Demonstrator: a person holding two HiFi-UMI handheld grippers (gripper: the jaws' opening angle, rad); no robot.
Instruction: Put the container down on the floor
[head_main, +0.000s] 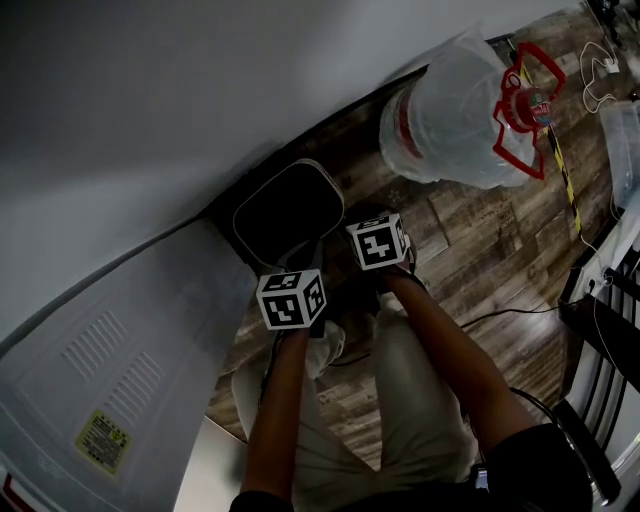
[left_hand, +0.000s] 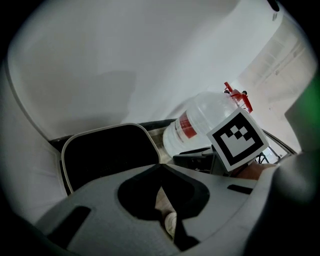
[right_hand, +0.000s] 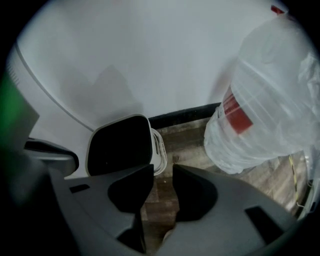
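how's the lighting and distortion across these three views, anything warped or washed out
Head view: dim overall, wall line bowed by the wide lens, container interior pure black. Left gripper view: round fisheye vignette with dark corners, left claw fills the lower frame. Right gripper view: same vignette, green smear at the left edge, water jug brightest, slightly washed.

Container (head_main: 290, 210) interior is reading solid black; contents indeterminate. Water jug (right_hand: 270, 100) is running off the right gripper view's right edge. Yellow label (head_main: 103, 440) print is showing too small to read.
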